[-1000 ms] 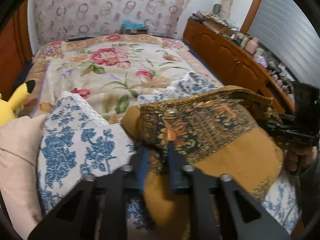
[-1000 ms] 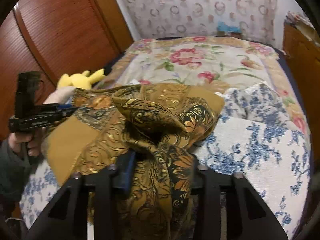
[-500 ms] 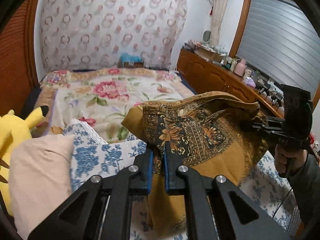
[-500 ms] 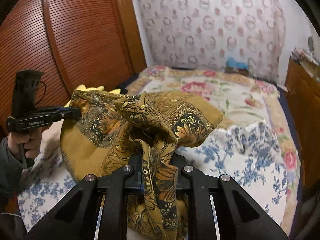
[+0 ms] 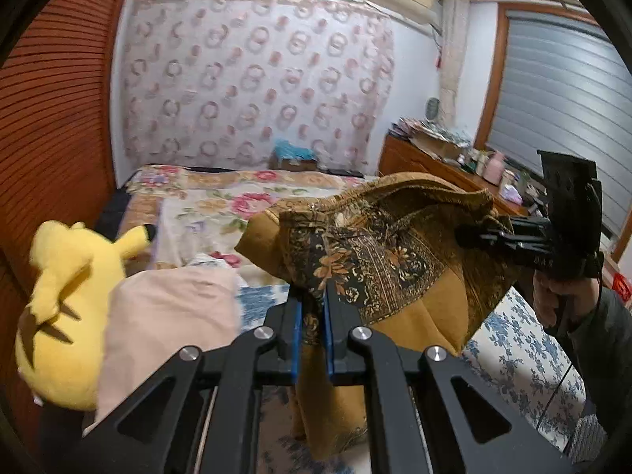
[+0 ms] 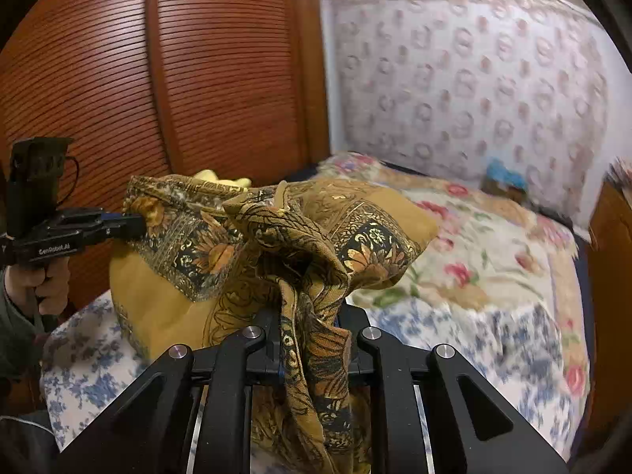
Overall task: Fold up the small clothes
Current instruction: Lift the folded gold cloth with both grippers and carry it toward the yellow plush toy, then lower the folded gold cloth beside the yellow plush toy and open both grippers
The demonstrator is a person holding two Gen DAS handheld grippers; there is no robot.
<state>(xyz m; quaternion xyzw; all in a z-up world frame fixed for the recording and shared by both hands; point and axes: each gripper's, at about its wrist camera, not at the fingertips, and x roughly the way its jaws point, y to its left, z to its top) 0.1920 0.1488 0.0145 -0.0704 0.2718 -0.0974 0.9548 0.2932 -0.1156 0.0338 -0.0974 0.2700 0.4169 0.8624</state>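
Cloth, a mustard patterned garment (image 5: 399, 260), hangs in the air above the blue-flowered sheet (image 6: 466, 339), stretched between our tongs. We see the left gripper (image 5: 313, 316) clamped on one edge and the right gripper (image 6: 312, 331) pinching a bunched fold. A yellow plush toy (image 5: 67, 296) sits at nine o'clock beside a pink pillow (image 5: 166, 328).

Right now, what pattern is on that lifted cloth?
Mustard cloth with black-and-gold floral borders; clearest in the right wrist view.
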